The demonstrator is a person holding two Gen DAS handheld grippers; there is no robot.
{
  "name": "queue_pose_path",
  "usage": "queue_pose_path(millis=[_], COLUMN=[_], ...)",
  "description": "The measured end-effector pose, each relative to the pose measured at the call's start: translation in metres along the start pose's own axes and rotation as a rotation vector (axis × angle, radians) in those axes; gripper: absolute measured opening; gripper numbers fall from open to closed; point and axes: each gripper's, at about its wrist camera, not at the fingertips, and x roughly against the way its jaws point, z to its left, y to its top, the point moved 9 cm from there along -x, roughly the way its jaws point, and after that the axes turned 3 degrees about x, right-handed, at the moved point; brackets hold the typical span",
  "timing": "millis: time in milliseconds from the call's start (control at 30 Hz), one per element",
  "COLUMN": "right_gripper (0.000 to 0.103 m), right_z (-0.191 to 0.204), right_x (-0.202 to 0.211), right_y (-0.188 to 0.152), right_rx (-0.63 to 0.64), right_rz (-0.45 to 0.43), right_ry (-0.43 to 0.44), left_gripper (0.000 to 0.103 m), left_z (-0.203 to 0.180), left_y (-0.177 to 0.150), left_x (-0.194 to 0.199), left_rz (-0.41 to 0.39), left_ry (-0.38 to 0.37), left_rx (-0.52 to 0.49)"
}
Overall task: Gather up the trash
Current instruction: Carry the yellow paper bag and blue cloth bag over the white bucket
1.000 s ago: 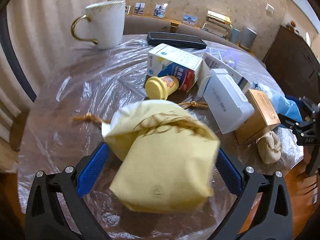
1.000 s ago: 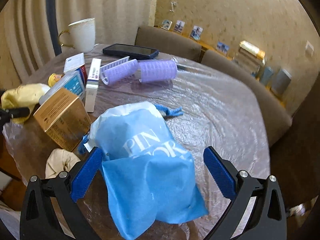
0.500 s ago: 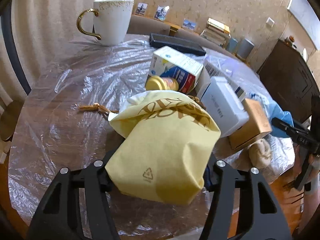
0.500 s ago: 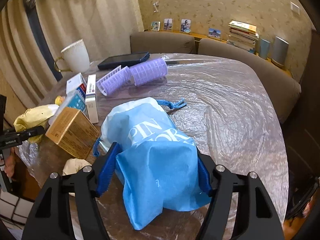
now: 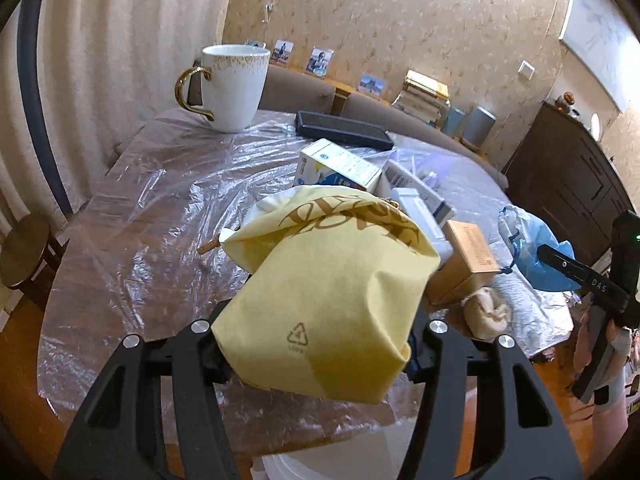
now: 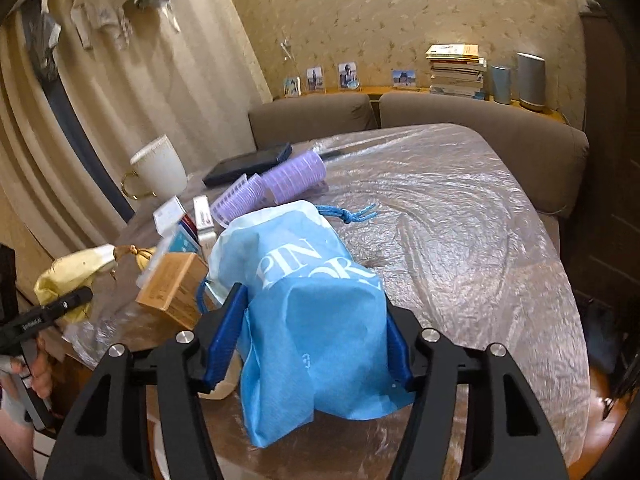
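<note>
My left gripper [image 5: 316, 360] is shut on a yellow drawstring bag [image 5: 328, 296] and holds it up off the plastic-covered table [image 5: 160, 216]. My right gripper [image 6: 308, 344] is shut on a blue drawstring bag [image 6: 316, 320] and holds it above the table [image 6: 460, 240]. The yellow bag [image 6: 72, 272] also shows at the left in the right wrist view, and the blue bag [image 5: 536, 248] at the right in the left wrist view. A crumpled beige wad [image 5: 488, 312] lies near the table's front edge beside a brown carton [image 5: 468, 260].
On the table stand a white mug [image 5: 232, 84], a black tablet [image 5: 344, 130], a milk carton [image 5: 336, 168], white boxes [image 5: 420, 204] and purple hair rollers [image 6: 276, 188]. A white bin rim [image 5: 328, 460] shows below the table edge. A sofa [image 6: 440, 120] runs behind.
Both grippers closed from open onto their bags. They then rose and pulled back, lifting the yellow and blue bags off the table.
</note>
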Motion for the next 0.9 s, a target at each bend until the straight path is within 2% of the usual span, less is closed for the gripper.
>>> queue_pose_path(millis=[200,300,400,433,500,667,900], right_gripper=[0.048,0.047,0.041,0.039,0.038,0.038,0.038], right_z=[0.016,0.025,0.025,0.027,0.029,0.031,0.065], right_x=[0.03,0.041,0.024,0.02,0.021,0.04,0.077], right_y=[-0.007,-0.012,-0.018,-0.02,-0.02,-0.02,-0.032], right_rx=[0.002,-0.011,0.017,0.002,-0.031,-0.037,0.016], right_rz=[-0.032,-0.048,-0.007,0.002,-0.003,-0.033,-0.041], right_ry=[0.036,0.069,-0.009,0.015,0.045,0.042,0.1], left_gripper=[0.059,0.059,0.059,0.059,0.059,0.059,0.059], left_z=[-0.009,-0.011,-0.009,-0.009,-0.007,-0.007,-0.021], left_y=[-0.006,-0.011,-0.013,-0.013,-0.014,-0.018,-0.035], left_x=[0.024,0.031,0.029,0.028,0.028,0.037,0.051], left_rz=[-0.023,-0.023,-0.015,-0.008,-0.005,-0.007,0.016], left_ry=[-0.032,-0.053,-0.06,-0.067,-0.068,-0.078,-0.098], left_rx=[-0.038,-0.04,-0.025,-0.021,-0.019,-0.036,-0.117])
